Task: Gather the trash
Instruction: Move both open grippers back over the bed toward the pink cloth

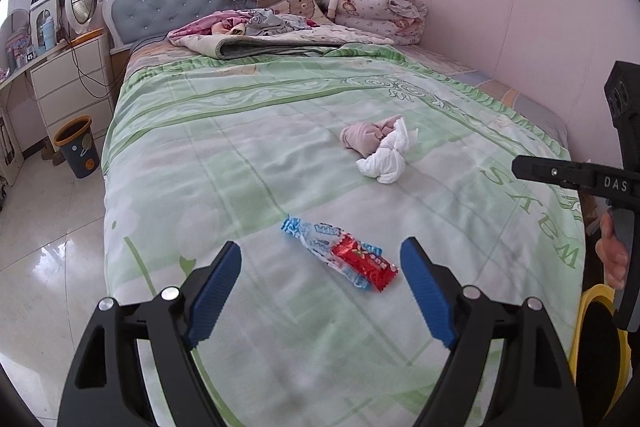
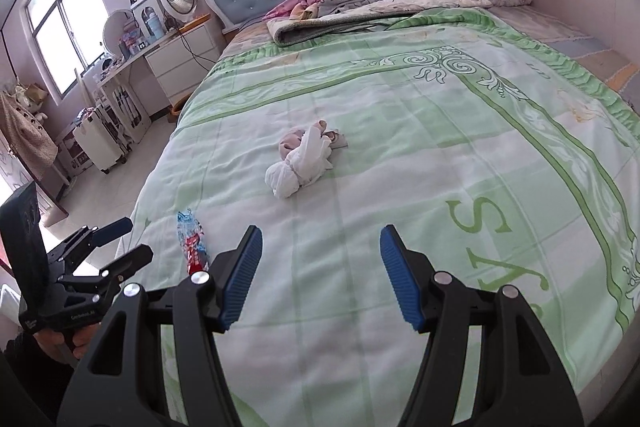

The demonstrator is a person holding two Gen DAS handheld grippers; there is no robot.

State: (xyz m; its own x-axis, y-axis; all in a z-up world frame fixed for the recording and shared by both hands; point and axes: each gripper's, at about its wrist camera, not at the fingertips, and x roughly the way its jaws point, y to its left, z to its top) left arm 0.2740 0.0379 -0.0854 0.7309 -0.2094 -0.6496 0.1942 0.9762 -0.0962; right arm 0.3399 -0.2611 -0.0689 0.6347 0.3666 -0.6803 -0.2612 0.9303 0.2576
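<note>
Two grippers are held wide and empty above the bed (image 1: 240,155). Left gripper (image 1: 320,291) is aimed at the snack wrapper (image 1: 344,257); right gripper (image 2: 320,277) at the crumpled tissue (image 2: 304,163).

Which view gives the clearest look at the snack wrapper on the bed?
The left wrist view. There the snack wrapper lies flat on the green bedspread ahead of the open left gripper, its red and blue print fully visible. The right wrist view shows it only edge-on, foreshortened, and partly hidden behind a finger.
</note>
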